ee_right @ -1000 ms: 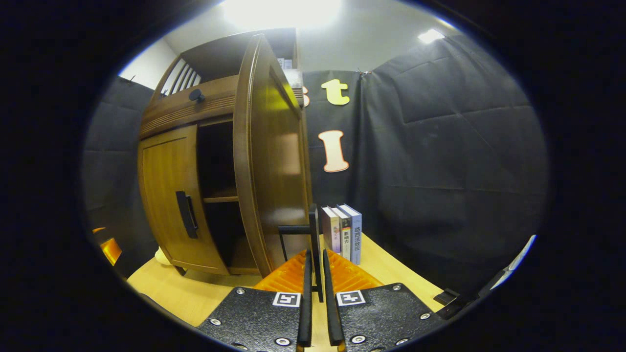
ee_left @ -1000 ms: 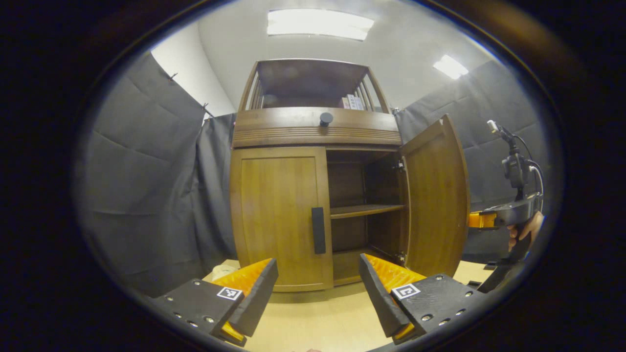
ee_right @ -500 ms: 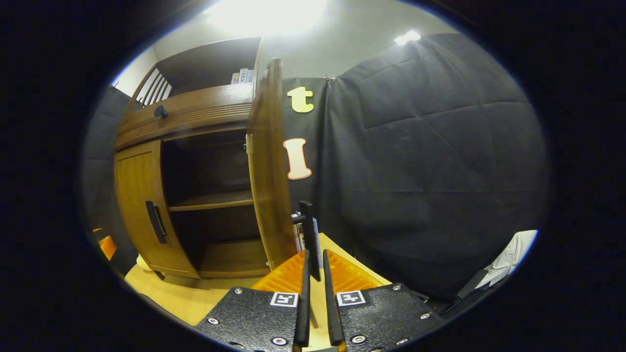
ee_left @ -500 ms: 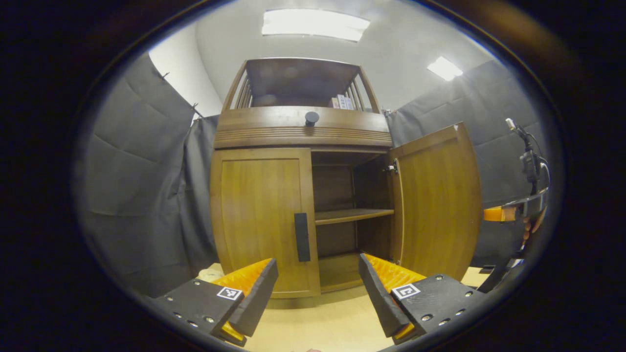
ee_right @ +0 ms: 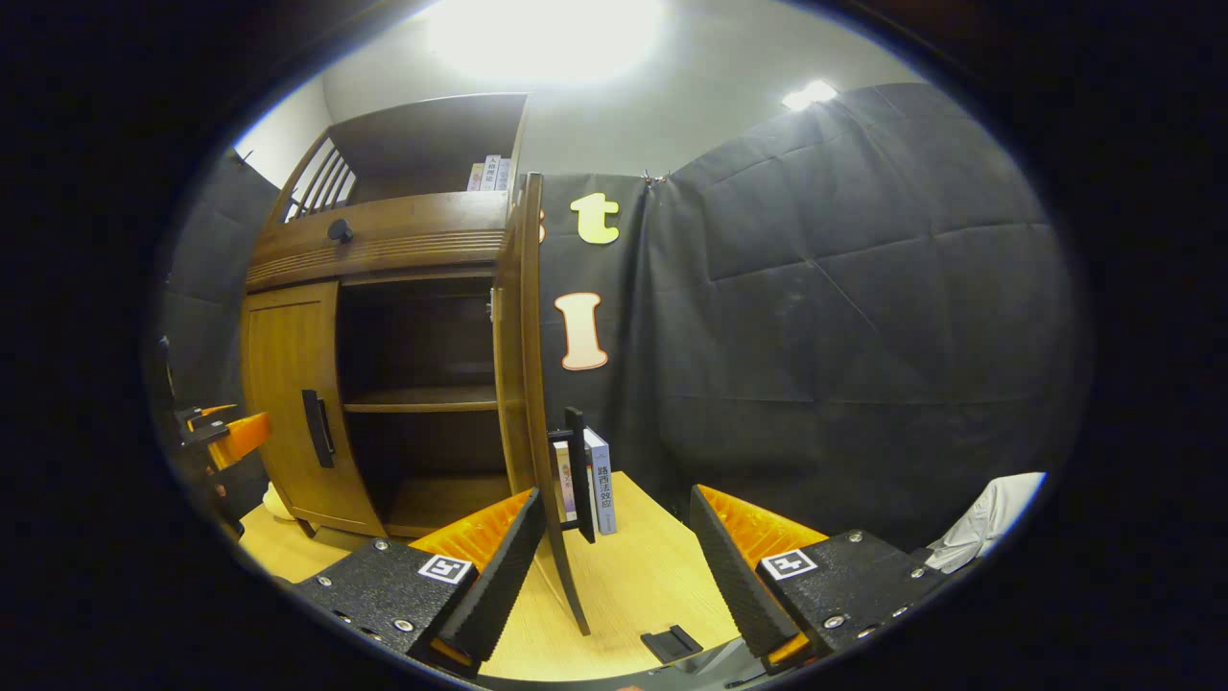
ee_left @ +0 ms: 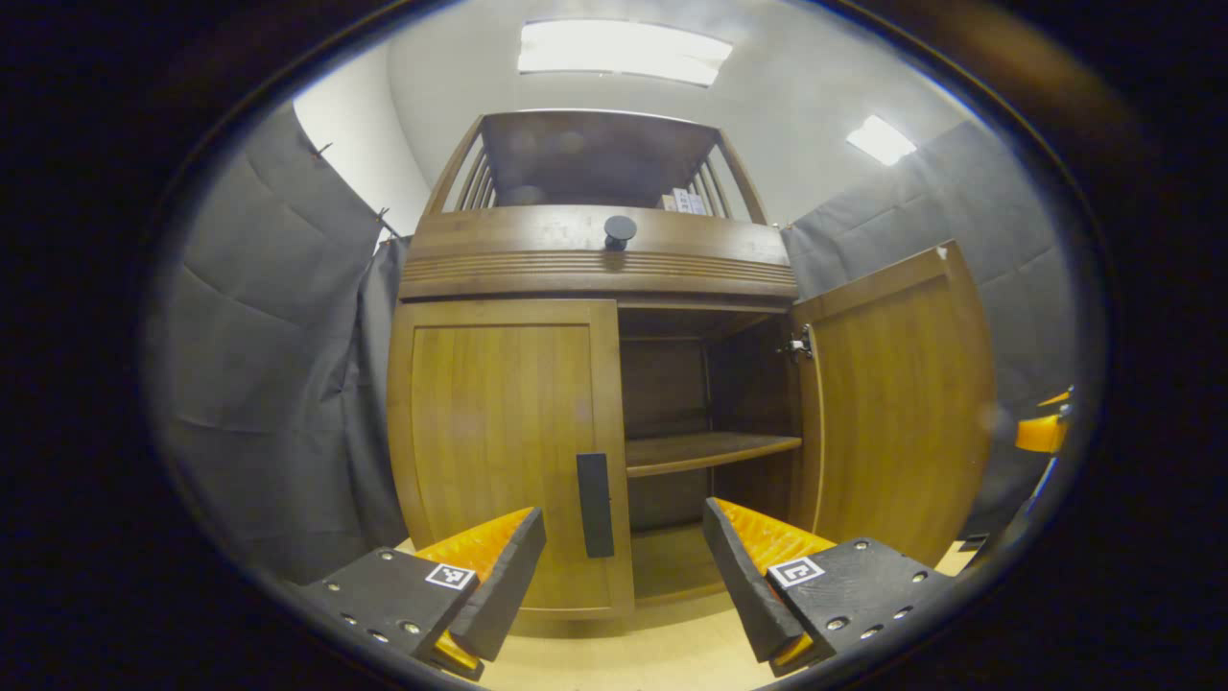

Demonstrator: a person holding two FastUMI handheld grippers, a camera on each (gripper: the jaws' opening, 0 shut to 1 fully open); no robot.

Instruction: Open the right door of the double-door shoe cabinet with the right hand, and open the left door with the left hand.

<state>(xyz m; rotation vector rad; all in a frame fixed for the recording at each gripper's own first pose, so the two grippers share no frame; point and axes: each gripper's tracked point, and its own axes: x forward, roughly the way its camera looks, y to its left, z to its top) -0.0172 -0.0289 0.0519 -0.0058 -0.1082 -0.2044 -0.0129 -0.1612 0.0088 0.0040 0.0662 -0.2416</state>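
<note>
The wooden shoe cabinet (ee_left: 595,269) stands ahead in the left gripper view. Its left door (ee_left: 504,451) is closed, with a dark vertical handle (ee_left: 595,505) at its inner edge. Its right door (ee_left: 897,403) is swung wide open, showing a shelf (ee_left: 710,449) inside. My left gripper (ee_left: 624,576) is open, a short way in front of the left door's handle. In the right gripper view the right door (ee_right: 528,384) is seen edge-on with its handle (ee_right: 577,470) free between my fingers. My right gripper (ee_right: 609,566) is open around it, not touching.
Books (ee_right: 600,489) stand on the wooden table (ee_right: 633,595) behind the open door. A small dark clip (ee_right: 672,643) lies on the table near my right gripper. Dark cloth walls surround the cabinet. The other gripper (ee_right: 225,437) appears at the left edge.
My right gripper has let go of the right door's handle and opened. The right door swung wider open. My left gripper moved closer to the left door.
</note>
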